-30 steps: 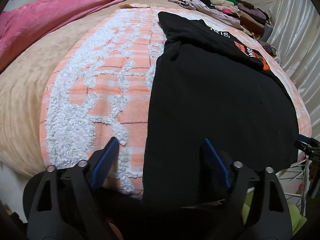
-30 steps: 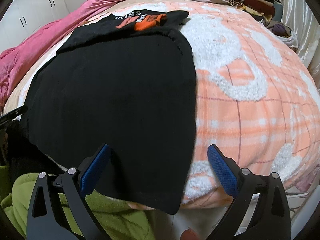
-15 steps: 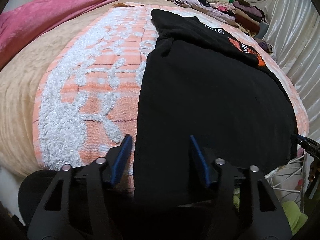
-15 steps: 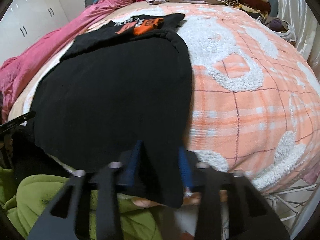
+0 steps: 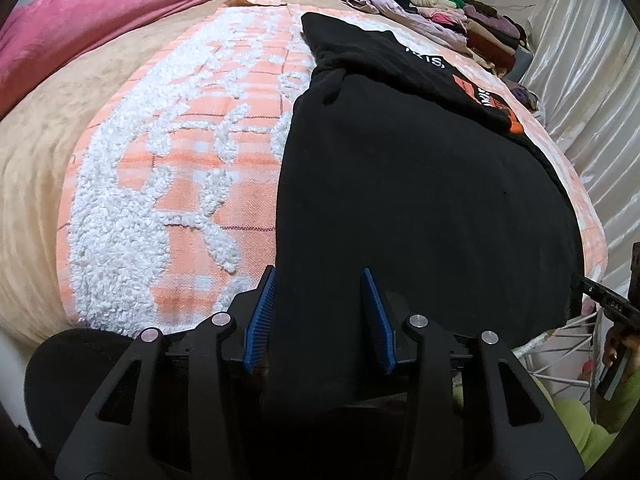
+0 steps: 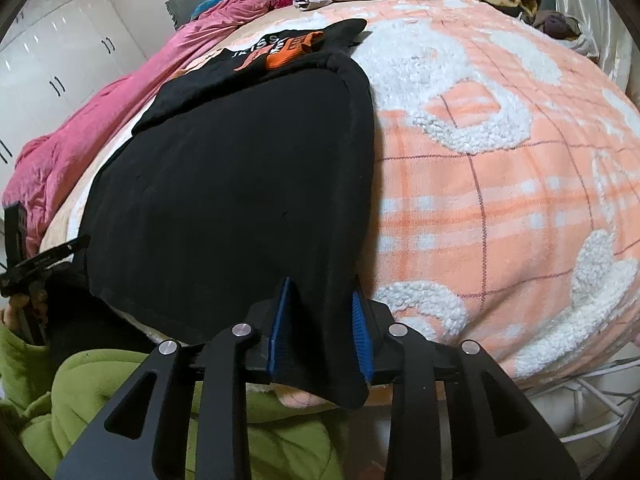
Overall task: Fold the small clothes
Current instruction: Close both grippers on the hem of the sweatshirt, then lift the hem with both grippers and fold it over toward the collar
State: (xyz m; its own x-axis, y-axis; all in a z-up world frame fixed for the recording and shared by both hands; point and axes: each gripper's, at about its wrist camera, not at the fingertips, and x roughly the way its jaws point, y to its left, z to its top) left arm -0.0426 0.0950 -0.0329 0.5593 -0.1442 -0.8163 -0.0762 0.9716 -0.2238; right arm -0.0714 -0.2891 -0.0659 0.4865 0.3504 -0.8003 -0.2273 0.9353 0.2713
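A pink quilt (image 5: pixel 100 28) is bunched along the far left of the bed, with a wide bare band of beige cover (image 5: pixel 48 152) beside it and then the orange-and-white tufted blanket (image 5: pixel 168 184), free of clothes up to the garment's left edge. The black T-shirt (image 5: pixel 420 184) lies flat on that blanket, its near hem hanging over the bed's front edge. The left gripper (image 5: pixel 318 312) has the hem's left corner between its jaws, which are closing on the cloth. The right gripper (image 6: pixel 320 320) has the hem's right corner in its jaws, which are easing apart slightly while the blue pads sit against the fabric. In the right wrist view the blanket right of the shirt is open out to the bed's edge. At the shirt's far end an orange print and white letters show, partly folded; only "KIS" can be read. Folded clothes (image 5: pixel 472 20) are stacked at the far right.
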